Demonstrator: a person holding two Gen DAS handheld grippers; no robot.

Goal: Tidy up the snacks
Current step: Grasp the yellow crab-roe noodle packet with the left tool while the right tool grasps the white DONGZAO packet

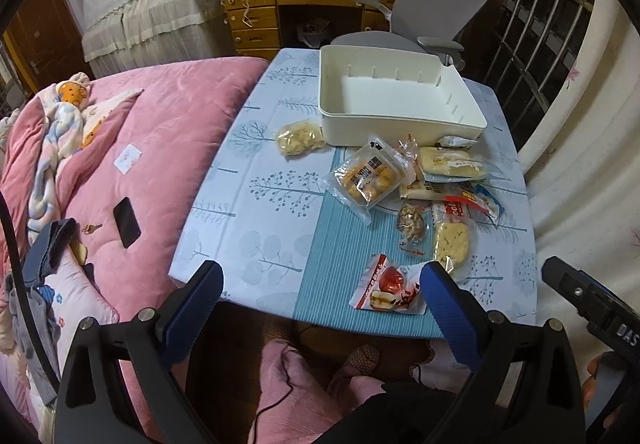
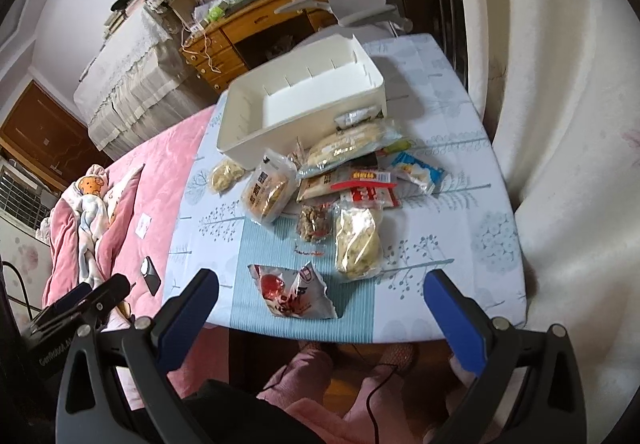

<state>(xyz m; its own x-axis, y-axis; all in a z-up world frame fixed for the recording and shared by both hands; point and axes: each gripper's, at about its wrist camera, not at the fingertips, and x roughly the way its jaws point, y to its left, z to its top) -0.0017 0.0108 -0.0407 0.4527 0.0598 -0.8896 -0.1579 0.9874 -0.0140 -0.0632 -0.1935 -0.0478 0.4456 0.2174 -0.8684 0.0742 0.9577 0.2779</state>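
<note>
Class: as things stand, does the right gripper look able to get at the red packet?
Probably yes. The right gripper is open, and the red packet lies alone at the table's near edge with nothing over it.

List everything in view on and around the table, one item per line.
storage bin: 1, cream white, far side of the table, nothing inside
snack packets: about ten, mostly clear wrappers with yellow or brown snacks, piled in front of the bin
red-and-white packet: 1, nearest table edge, apart from the pile
table: 1, pale blue tree-print cloth
pink quilt: 1, on the bed left of the table
phone: 1, black, on the quilt
office chair: 1, grey, behind the table
wooden desk: 1, cluttered, by the far wall
left gripper: open, blue pads, holding nothing
right gripper: open, blue pads, holding nothing
</note>
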